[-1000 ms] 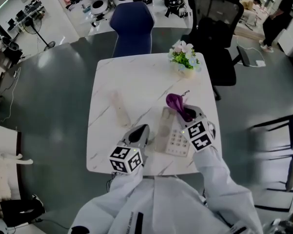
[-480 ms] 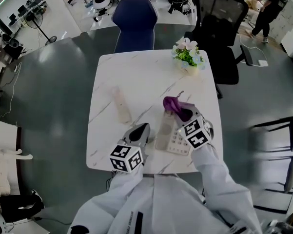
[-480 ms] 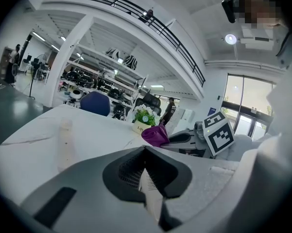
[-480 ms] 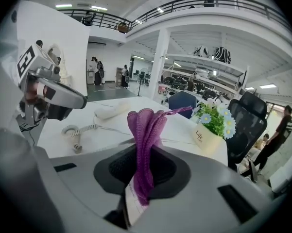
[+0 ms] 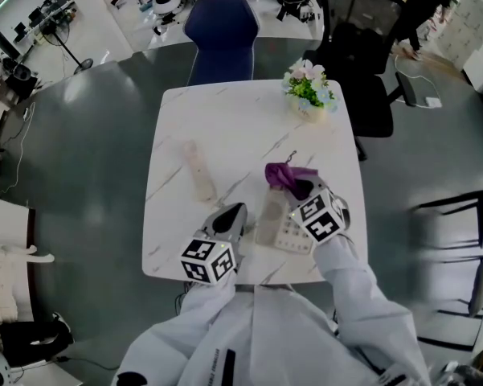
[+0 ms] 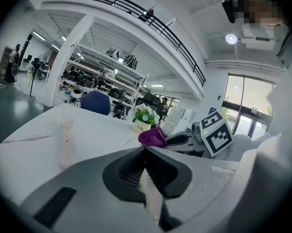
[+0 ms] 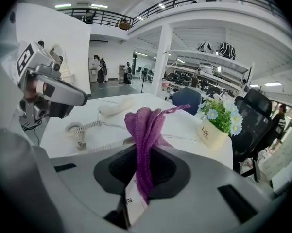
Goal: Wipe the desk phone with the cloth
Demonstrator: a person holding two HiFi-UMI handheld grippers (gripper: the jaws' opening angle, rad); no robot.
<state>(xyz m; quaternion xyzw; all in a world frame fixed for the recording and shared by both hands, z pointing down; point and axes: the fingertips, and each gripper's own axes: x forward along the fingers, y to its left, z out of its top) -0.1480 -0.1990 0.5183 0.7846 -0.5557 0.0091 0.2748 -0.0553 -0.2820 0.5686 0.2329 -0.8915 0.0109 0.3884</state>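
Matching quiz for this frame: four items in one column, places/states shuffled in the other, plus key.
Items:
1. purple knit cloth
2. cream phone handset
3. white flower pot
4. left tongs

Places/states:
A. at the far right corner of the white marble table
B. shut, nothing between
C. pinched in the right tongs
D. lying on the table, left of the beige desk phone base

Pairs: 1-C, 2-D, 3-A, 4-B
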